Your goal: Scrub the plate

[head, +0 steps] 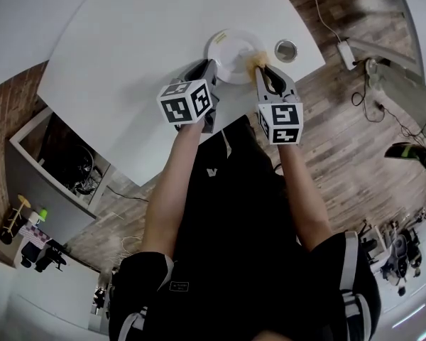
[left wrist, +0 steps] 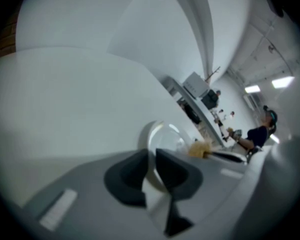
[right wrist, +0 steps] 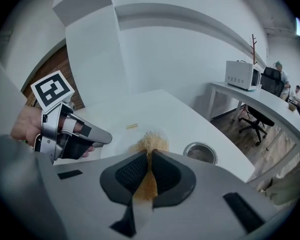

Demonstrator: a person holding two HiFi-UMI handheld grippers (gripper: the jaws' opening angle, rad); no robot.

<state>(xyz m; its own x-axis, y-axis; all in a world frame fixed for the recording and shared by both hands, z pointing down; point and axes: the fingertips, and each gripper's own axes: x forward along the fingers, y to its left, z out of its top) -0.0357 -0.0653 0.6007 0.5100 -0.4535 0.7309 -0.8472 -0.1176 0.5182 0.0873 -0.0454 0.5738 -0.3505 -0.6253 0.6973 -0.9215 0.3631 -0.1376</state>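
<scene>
A white plate (head: 231,54) lies on the white table (head: 128,62), near its front edge. My left gripper (head: 212,68) is shut on the plate's near-left rim; in the left gripper view the plate (left wrist: 163,136) stands edge-on between the jaws of my left gripper (left wrist: 151,158). My right gripper (head: 260,69) is shut on a golden fibrous scrubber (head: 258,61) that rests on the plate's right side. In the right gripper view the scrubber (right wrist: 150,143) sticks out past the jaws of my right gripper (right wrist: 151,158) onto the plate (right wrist: 119,145), with the left gripper (right wrist: 70,134) at the left.
A round metal-rimmed opening (head: 286,50) sits in the table just right of the plate, also seen as a ring (right wrist: 200,153). A small yellowish piece (right wrist: 132,126) lies beyond the plate. The table's edge runs right below both grippers; wooden floor lies beyond.
</scene>
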